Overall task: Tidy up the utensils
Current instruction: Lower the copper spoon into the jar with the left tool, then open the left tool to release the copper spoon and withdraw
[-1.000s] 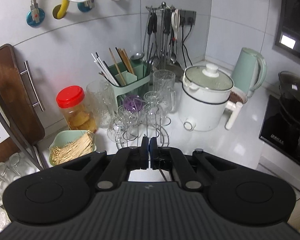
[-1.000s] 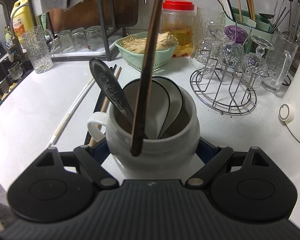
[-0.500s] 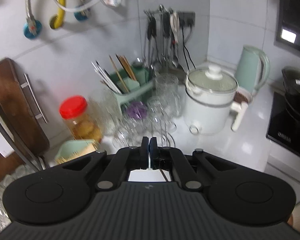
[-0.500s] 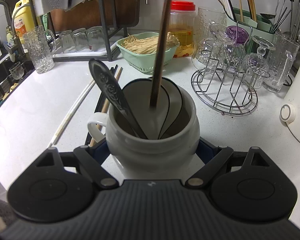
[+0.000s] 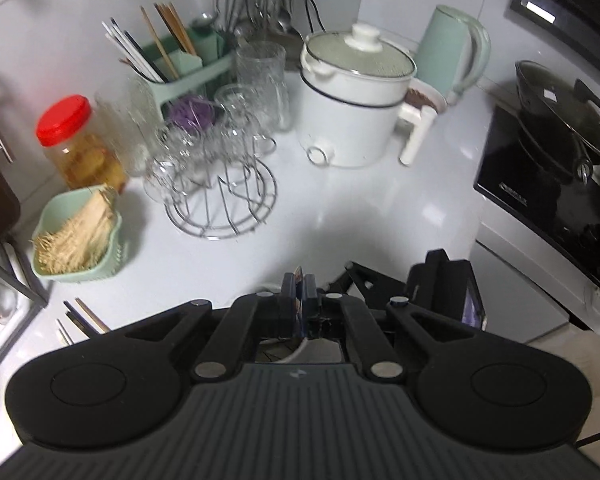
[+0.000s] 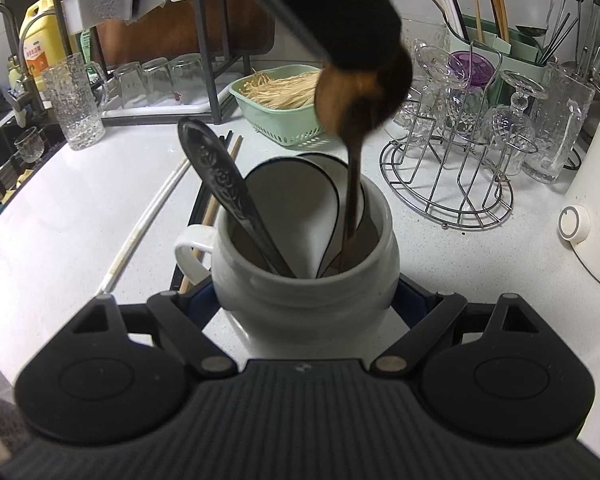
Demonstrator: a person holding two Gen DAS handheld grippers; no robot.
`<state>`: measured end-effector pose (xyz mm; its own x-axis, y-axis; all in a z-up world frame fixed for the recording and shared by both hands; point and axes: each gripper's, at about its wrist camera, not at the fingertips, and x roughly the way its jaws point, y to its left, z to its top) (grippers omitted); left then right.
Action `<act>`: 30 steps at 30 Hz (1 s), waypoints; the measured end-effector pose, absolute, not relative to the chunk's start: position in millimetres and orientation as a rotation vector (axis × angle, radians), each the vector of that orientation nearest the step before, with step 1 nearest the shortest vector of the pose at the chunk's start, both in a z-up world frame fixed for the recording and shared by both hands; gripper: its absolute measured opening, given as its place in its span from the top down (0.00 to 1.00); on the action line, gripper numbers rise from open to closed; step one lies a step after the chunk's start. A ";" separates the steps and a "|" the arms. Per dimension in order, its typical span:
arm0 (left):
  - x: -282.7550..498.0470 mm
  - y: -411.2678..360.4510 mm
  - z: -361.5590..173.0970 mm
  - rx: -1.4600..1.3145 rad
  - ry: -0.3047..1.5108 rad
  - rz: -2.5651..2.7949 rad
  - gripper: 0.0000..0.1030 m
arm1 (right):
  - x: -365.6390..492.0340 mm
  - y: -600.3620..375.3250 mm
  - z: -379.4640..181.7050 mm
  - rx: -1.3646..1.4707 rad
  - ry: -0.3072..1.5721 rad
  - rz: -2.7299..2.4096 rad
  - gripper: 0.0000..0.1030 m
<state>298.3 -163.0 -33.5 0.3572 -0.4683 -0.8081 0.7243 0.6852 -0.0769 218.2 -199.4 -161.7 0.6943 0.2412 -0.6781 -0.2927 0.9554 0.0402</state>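
- Right gripper (image 6: 306, 300): jaws spread wide around the belly of a white jar (image 6: 306, 280), one finger on each side of it; pads look to press the jar's sides, lower centre of the right wrist view.
- Jar stands on the white counter (image 6: 60, 216), its small handle (image 6: 192, 246) pointing to the frame's left.
- Inside the jar: a dark metal spoon handle with embossed pattern (image 6: 220, 184) leaning to the upper left, and white spoons (image 6: 300, 200) with dark rims standing against the back wall.
- A brown wooden spoon (image 6: 356, 120) hangs bowl-up over the jar, its thin handle reaching down into the mouth on the right side. Its top is covered by a dark blurred shape, upper centre of the frame.
- Left gripper (image 5: 299, 300): jaws nearly closed, pinching a thin item between the pads; only its edge shows, so I cannot tell what it is from this view. Lower centre of the left wrist view.
- Loose chopsticks (image 6: 204, 200) lie flat on the counter, left of the jar and partly behind it.
- Wire rack of glasses (image 6: 460, 152) stands right of the jar, well apart from it.
- Green basket (image 6: 284, 124) behind the jar, upper centre.
- Green holder (image 5: 188, 68) with chopsticks, upper left of the left wrist view.
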 end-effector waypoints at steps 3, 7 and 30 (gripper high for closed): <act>300.9 -166.6 -39.1 0.319 0.960 -0.789 0.98 | 218.1 -199.5 -161.8 -0.070 0.744 0.297 0.11; 307.1 -165.8 -44.5 0.290 1.008 -0.781 0.98 | 217.5 -200.7 -162.5 -0.070 0.740 0.298 0.11; 314.0 -134.9 -35.3 0.080 0.980 -0.665 0.92 | 216.3 -203.3 -163.3 -0.072 0.728 0.319 0.11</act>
<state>314.0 -134.9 -35.3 0.3768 -0.4848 -0.7893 0.5545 0.8006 -0.2270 216.3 -203.3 -163.3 0.7006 0.2617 -0.6638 -0.3113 0.9492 0.0457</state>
